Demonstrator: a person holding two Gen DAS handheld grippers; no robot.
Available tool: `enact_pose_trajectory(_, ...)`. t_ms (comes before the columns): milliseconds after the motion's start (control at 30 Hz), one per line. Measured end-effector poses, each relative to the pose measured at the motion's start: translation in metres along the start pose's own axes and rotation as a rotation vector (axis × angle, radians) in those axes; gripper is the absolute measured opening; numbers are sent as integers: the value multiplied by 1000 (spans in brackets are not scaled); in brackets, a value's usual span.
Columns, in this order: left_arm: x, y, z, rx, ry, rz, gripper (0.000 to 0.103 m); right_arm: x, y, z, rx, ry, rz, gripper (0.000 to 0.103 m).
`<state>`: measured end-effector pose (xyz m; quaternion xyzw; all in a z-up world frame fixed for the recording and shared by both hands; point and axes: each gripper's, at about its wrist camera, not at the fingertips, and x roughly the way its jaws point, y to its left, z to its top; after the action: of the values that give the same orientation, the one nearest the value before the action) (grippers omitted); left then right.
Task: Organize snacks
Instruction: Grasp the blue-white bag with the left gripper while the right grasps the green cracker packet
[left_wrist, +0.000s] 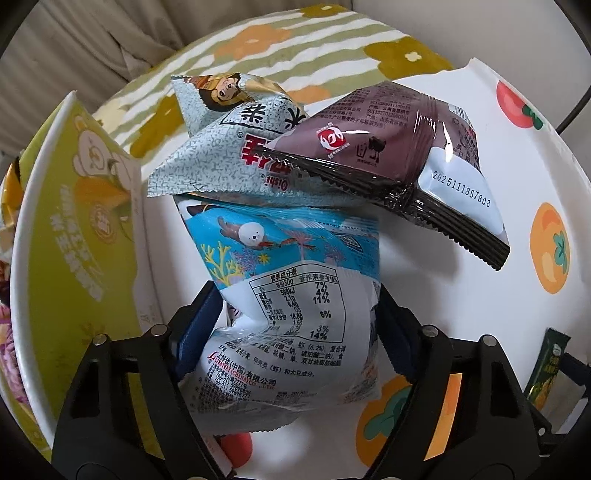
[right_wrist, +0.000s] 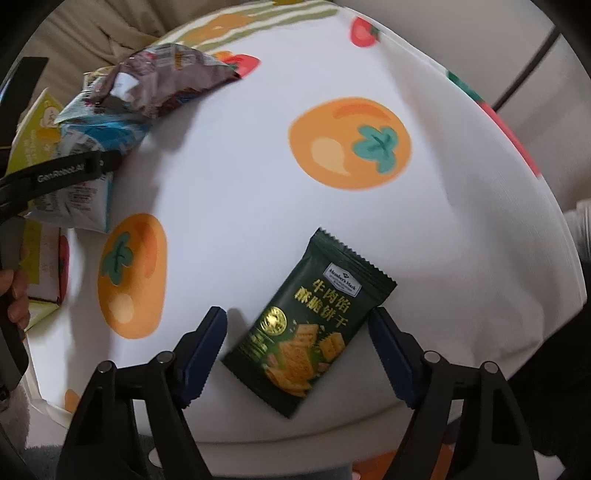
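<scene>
My left gripper (left_wrist: 295, 314) is shut on a blue-and-white shrimp cracker bag (left_wrist: 291, 325) and holds it beside an open green box (left_wrist: 74, 240). A grey speckled snack bag (left_wrist: 229, 147) and a purple-brown packet (left_wrist: 399, 155) lie just beyond it. In the right wrist view my right gripper (right_wrist: 299, 332) is open around a dark green biscuit packet (right_wrist: 310, 328) lying flat on the tablecloth. The left gripper with its blue bag (right_wrist: 85, 177) shows at the left edge, with the purple packet (right_wrist: 166, 77) behind it.
The table has a white cloth (right_wrist: 240, 166) printed with orange persimmons and red fruit. The green box (right_wrist: 33, 133) stands at the table's left side. A beige sofa (left_wrist: 92, 48) lies beyond the table. The table's right edge (right_wrist: 546, 229) curves close by.
</scene>
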<state>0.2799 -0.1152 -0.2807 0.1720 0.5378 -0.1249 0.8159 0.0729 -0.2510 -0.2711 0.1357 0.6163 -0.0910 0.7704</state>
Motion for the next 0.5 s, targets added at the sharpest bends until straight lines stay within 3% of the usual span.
enact_pose_trajectory(167,-2,2,-4,-8,-7,-12,72,-3,-3,0,0,-28,23,69)
enact_pose_trajectory(500,-18,4,-23,-35,12,-56,72,2,-8,-1,-103,-71,-30,54)
